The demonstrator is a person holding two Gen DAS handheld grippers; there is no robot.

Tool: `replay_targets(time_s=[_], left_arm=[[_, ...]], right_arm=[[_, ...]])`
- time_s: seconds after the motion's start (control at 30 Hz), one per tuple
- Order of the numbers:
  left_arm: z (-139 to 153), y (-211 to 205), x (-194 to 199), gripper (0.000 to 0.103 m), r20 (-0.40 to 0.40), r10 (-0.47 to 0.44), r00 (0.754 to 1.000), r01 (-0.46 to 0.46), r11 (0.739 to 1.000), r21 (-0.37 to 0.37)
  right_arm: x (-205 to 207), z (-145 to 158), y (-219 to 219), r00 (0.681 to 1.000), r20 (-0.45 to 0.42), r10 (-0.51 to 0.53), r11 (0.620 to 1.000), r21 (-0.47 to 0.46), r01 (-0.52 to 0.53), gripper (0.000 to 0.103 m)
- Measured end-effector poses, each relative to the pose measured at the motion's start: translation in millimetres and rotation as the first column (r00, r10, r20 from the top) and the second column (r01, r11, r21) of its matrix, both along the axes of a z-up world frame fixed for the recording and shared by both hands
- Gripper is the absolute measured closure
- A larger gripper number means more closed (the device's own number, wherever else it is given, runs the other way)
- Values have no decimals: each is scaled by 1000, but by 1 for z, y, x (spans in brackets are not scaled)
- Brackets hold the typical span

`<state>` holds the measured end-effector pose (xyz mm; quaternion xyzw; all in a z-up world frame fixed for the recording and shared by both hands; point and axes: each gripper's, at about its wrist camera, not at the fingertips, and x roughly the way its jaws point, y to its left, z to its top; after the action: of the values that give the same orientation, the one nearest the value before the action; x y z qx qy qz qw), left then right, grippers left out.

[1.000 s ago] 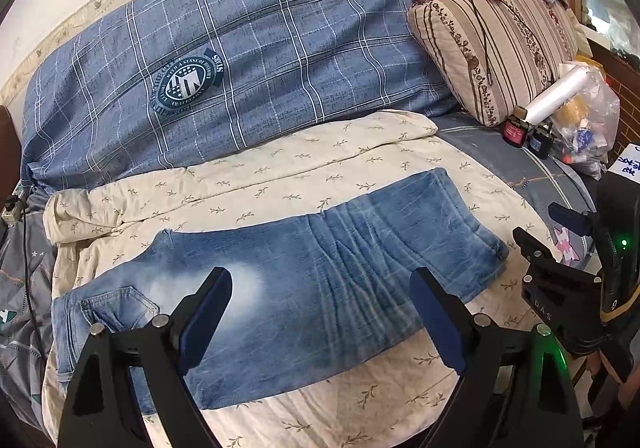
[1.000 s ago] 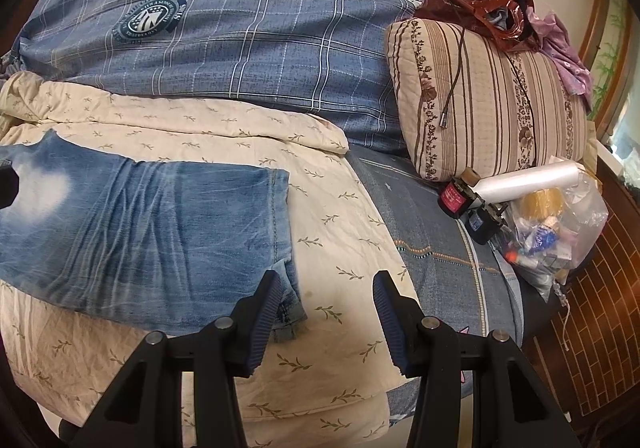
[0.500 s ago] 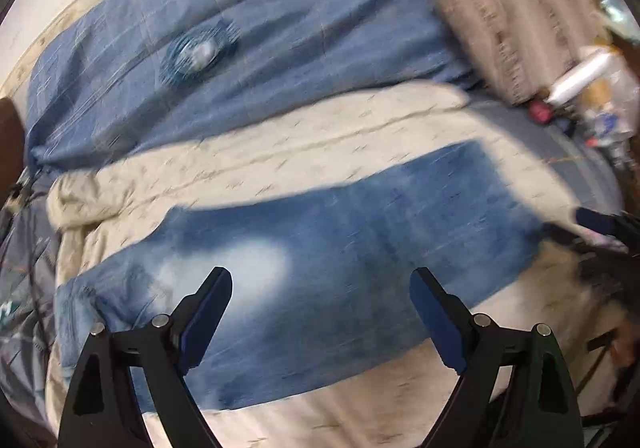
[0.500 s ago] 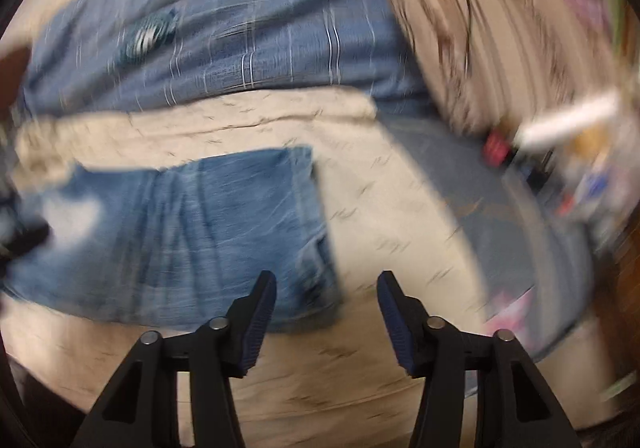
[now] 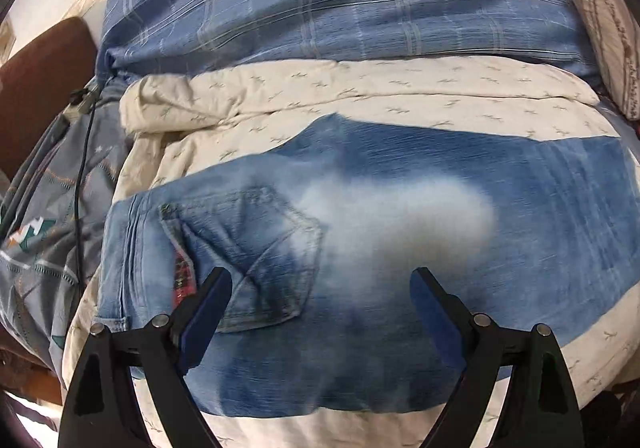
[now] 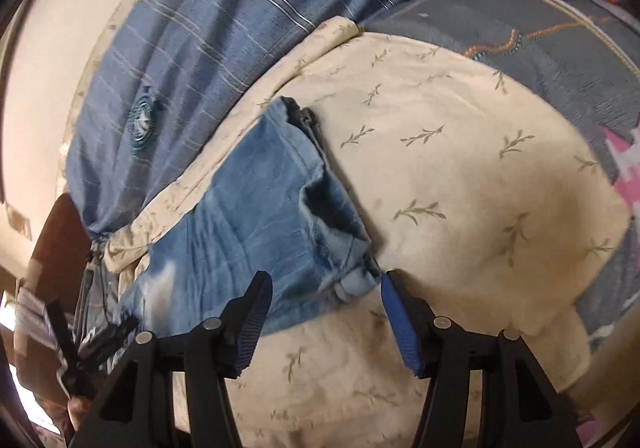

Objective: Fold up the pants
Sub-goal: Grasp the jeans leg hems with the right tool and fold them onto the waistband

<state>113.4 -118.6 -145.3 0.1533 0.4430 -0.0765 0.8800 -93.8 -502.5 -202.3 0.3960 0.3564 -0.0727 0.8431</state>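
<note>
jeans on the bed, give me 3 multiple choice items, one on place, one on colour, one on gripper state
1. The jeans lie on:
A. a cream leaf-print blanket
B. a bare floor
C. a wooden chair

2. The pads of the left gripper are:
A. red
B. blue
C. white

3. The right gripper is:
A. clamped on the pillow
B. shut and empty
C. open, opening by the hem

Answers: 1 A, cream cloth surrounds the denim; 2 B, both pads show blue; 3 C, the pads stand apart and grip nothing.

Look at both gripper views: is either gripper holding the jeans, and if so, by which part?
Nothing is held. The left gripper hangs open over the jeans near the back pocket; the right gripper, jaws opening, straddles the hem corner without pressing it.
</note>
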Motion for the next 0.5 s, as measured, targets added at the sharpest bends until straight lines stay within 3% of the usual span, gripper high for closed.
replay_targets(time_s=[0.17,0.5], left_arm=[[-18,20,14,12,-66,54,996,-54,999,-6],[-24,16,13,12,-32,23,999,-22,999,32]], right_arm=[[6,-4,-11,999,39,-30,998,61,28,42],[-20,-19,-20,996,74,-57,968,249,36,44]])
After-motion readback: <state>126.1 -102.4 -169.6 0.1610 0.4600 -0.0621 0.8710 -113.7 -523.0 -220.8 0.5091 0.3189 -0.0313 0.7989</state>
